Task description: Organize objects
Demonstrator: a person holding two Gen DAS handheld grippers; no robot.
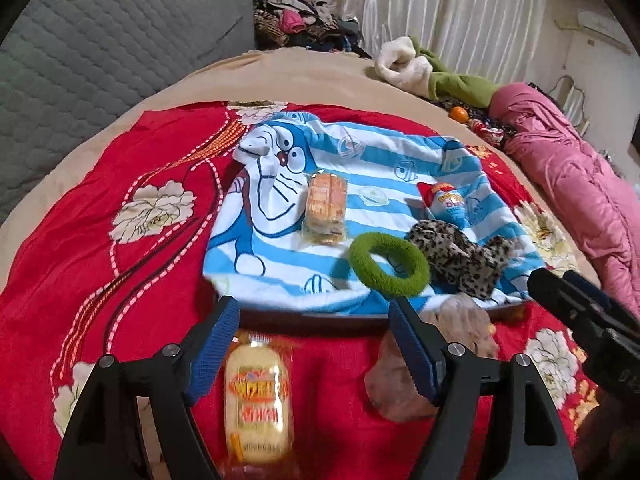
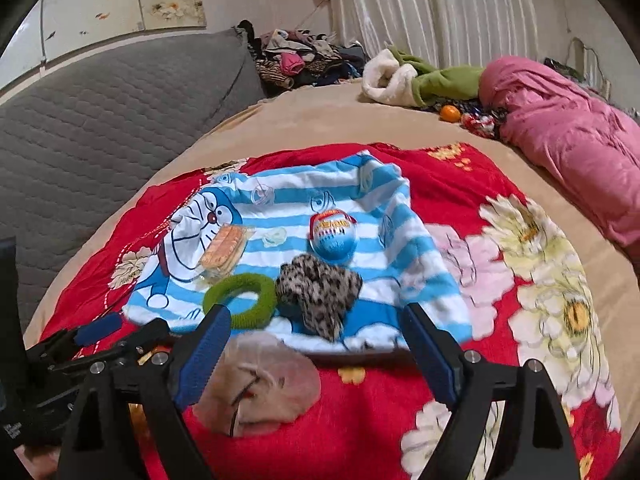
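Several small things wait on a bed spread with a red floral bedspread (image 1: pixel 120 280). Nearest the left tool (image 1: pixel 312 344) lies a wrapped yellow cake (image 1: pixel 256 400), just short of the blue-and-white striped cartoon towel (image 1: pixel 360 152) that seems to cover a tray. It looks light and soft under a slick, crinkly film; a grip across its short width at the middle should hold it, though hard pressure would likely squash it. Beside it, under the right tool (image 2: pixel 316 344), sits a beige fabric pouch (image 2: pixel 264 380), limp and light, best pinched at a bunched edge.

On the towel rest a wrapped biscuit pack (image 1: pixel 325 208), probably stiff but brittle; a green fuzzy hair ring (image 1: pixel 388 264), springy and easy to catch anywhere on its band; a leopard-print scrunchie (image 1: pixel 460 260) touching the ring, floppy and light; and a red-and-blue egg-shaped toy pack (image 2: pixel 334 234) further back, rounded and probably slippery, best taken across its middle.

Both tools stand well apart with nothing between their blue pads, each hovering just short of the towel's near edge.
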